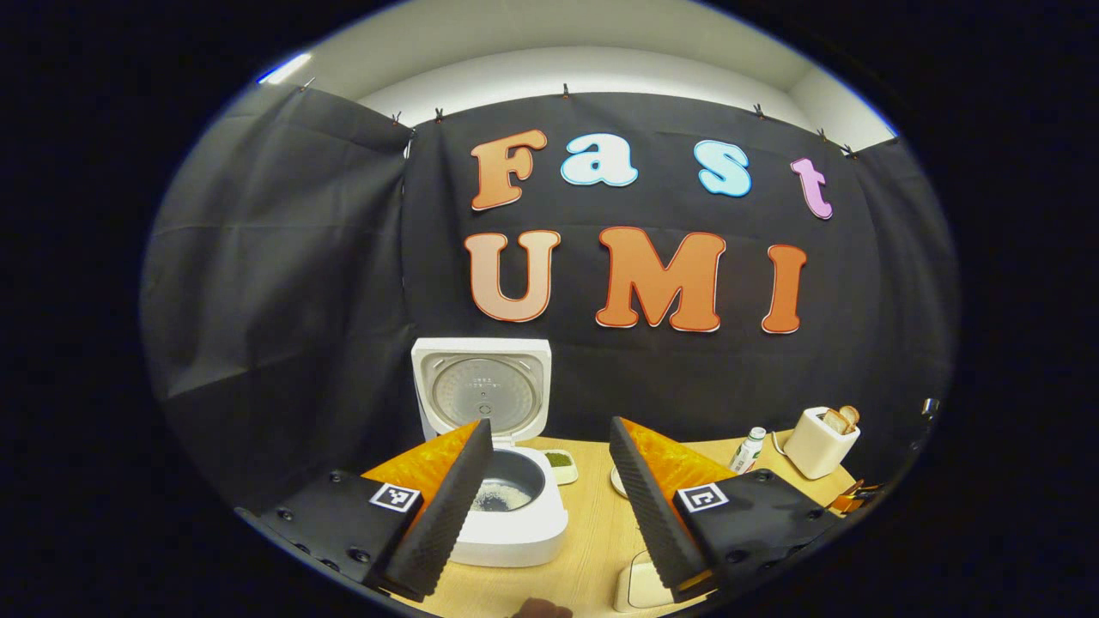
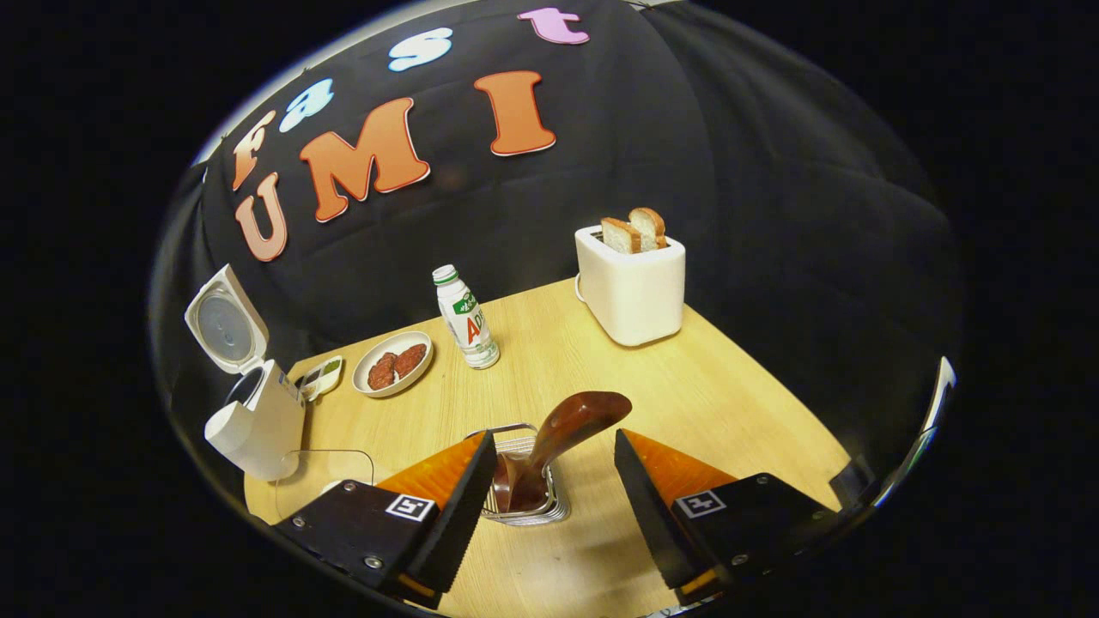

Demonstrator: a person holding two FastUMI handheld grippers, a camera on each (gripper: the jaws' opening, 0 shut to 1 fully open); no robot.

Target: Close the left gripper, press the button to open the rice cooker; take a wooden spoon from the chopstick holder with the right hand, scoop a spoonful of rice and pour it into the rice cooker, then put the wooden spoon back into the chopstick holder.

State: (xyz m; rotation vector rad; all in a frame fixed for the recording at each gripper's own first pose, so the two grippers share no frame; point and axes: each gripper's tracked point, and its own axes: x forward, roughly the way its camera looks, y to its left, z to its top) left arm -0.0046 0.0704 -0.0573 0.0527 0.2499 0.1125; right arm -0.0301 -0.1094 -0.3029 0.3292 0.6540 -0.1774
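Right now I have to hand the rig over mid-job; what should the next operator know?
Left gripper: open, holding nothing, facing the rice cooker.
Right gripper: open, fingers either side of the chopstick holder, not touching the wooden spoon.
Rice cooker: lid up, white rice visible in the pot.
Wooden spoon: standing in the holder, bowl end up, leaning toward the toaster.
Done, judging by this: cooker opened and rice is in the pot; the spoon is in the holder.
Left: probably nothing but backing the right gripper away; I cannot tell whether the scoop was made with this spoon.
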